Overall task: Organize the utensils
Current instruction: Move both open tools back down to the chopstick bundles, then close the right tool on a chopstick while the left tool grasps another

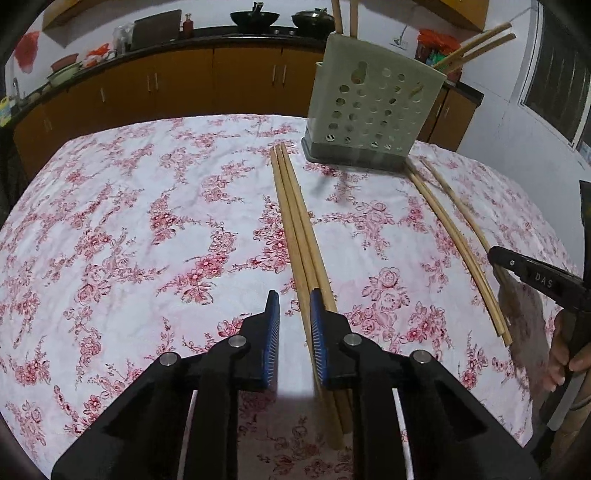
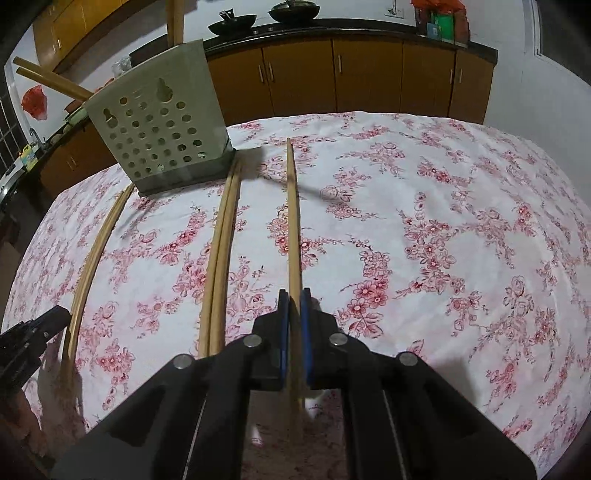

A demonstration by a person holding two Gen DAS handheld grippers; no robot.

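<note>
A pale green perforated utensil holder (image 1: 373, 110) stands at the far side of the table and holds several chopsticks; it also shows in the right wrist view (image 2: 162, 122). My left gripper (image 1: 294, 301) is open, low over the cloth, its right finger against a bundle of three chopsticks (image 1: 291, 206) lying flat. My right gripper (image 2: 294, 299) is shut on a single chopstick (image 2: 292, 206) that points away toward the holder. Two more chopsticks (image 2: 221, 243) lie side by side left of it. The left bundle shows at the far left (image 2: 92, 251).
The table carries a white cloth with pink flowers (image 1: 129, 229). Brown kitchen cabinets (image 2: 369, 70) run along the back wall, with woks on the counter (image 1: 255, 16). The right gripper body (image 1: 539, 280) shows at the right edge of the left wrist view.
</note>
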